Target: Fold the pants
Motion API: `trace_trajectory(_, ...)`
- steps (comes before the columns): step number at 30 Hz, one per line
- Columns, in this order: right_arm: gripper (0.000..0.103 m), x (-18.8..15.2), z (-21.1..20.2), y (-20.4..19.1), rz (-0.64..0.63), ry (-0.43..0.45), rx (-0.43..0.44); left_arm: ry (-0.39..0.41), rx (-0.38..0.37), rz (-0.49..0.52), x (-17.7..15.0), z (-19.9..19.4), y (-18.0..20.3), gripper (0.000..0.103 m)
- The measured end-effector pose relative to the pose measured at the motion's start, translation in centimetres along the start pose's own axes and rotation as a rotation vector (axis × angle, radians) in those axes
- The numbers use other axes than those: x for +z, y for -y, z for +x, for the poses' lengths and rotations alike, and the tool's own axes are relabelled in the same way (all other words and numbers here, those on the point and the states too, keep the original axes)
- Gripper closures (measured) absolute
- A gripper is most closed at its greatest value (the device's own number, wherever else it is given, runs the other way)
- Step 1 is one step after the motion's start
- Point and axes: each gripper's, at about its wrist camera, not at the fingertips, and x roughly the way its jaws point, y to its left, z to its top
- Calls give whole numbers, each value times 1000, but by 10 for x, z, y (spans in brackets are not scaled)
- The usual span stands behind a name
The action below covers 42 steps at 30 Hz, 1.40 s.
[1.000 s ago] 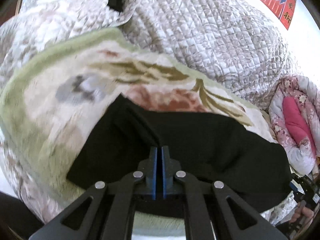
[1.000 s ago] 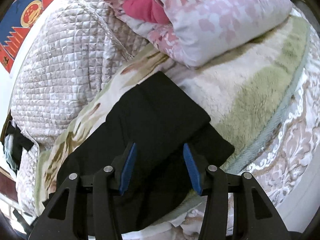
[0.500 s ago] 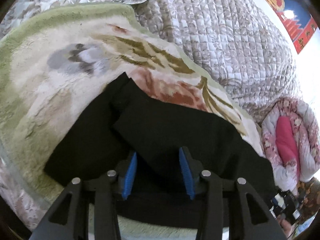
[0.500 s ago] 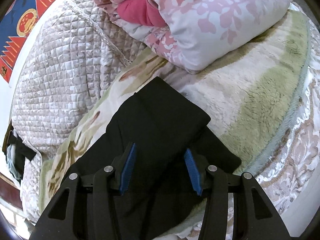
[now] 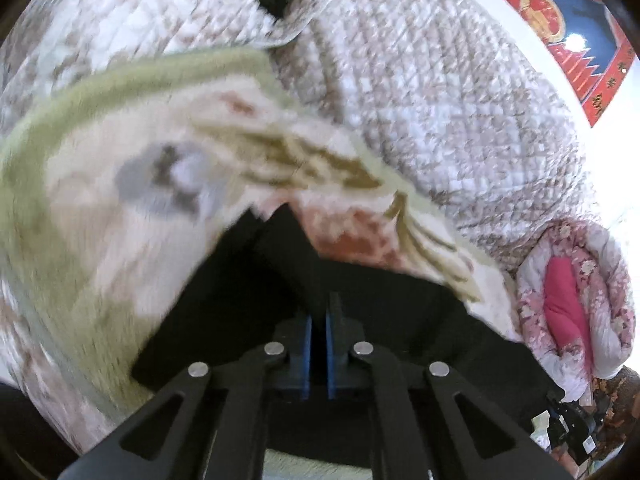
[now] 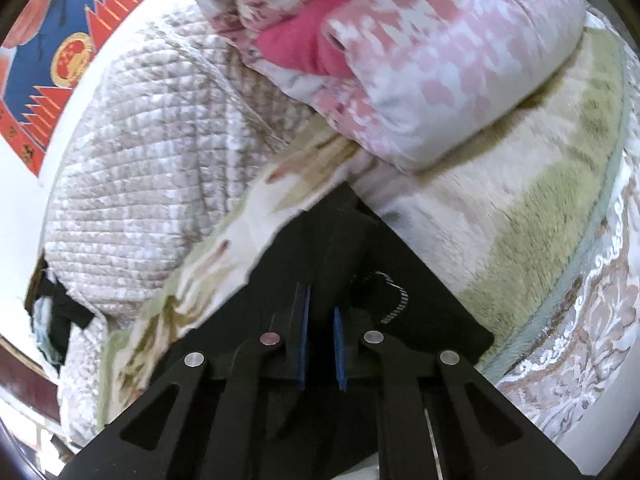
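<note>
One pair of black pants (image 5: pixel 400 312) lies on the fleece blanket (image 5: pixel 92 216), low in both frames. In the left view its long axis runs from lower left to lower right, with a corner peaking at centre; in the right view the fabric narrows to a point near the frame's centre. The left gripper (image 5: pixel 318 320) has its blue pads pinched on a raised fold of the pants. The right gripper (image 6: pixel 320 320) has just been closing, and black cloth sits between its pads. One quilt (image 5: pixel 420 100) fills the upper frame; one pink duvet (image 6: pixel 420 72) lies at upper right.
</note>
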Motion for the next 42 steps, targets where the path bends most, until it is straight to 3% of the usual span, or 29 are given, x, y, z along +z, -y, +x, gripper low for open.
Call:
trace_trajectory(4, 94, -1, -25, -10, 0, 40, 34, 77, -25, 33, 27, -25, 13, 98)
trace_trajectory(6, 94, -7, -27, -2, -7, 22, -41, 80, -10, 43, 26, -34, 10, 98)
trace_trajectory(11, 94, -24, -10, 30, 72, -108, -140, -66, 92, -3, -13, -9, -26, 98)
trace_trajectory(13, 94, -26, -11, 28, 62, -110, -146, -125, 126, -41, -24, 3, -40, 98)
trace_trajectory(16, 94, -25, -13, 21, 40, -105, -157, -127, 133, -47, -27, 5, -43, 98)
trace_trajectory(22, 92, -28, -24, 23, 4, -104, -182, -50, 195, 31, -27, -19, -28, 97)
trace_trajectory(23, 86, -28, -28, 21, -6, -87, -204, -43, 211, 36, -27, -23, -27, 97)
trace_trajectory(29, 86, -23, -56, 13, -43, 54, -329, 41, 293, 50, -20, -48, -27, 97)
trace_trajectory(32, 84, -24, -52, -8, -158, 43, -284, 99, 293, 86, -14, -58, -16, 97)
trace_trajectory(34, 79, -32, -39, -22, -233, -5, -228, 104, 253, 118, -12, -57, -6, 97)
trace_trajectory(37, 78, -49, -10, -28, -302, -109, -245, 26, 197, 184, -22, -38, 10, 96)
trace_trajectory(39, 78, -60, 10, -21, -301, -192, -303, -73, 196, 212, -33, -15, 12, 96)
trace_trajectory(42, 78, -58, 4, -25, -318, -157, -316, -205, 234, 208, -49, 11, 3, 96)
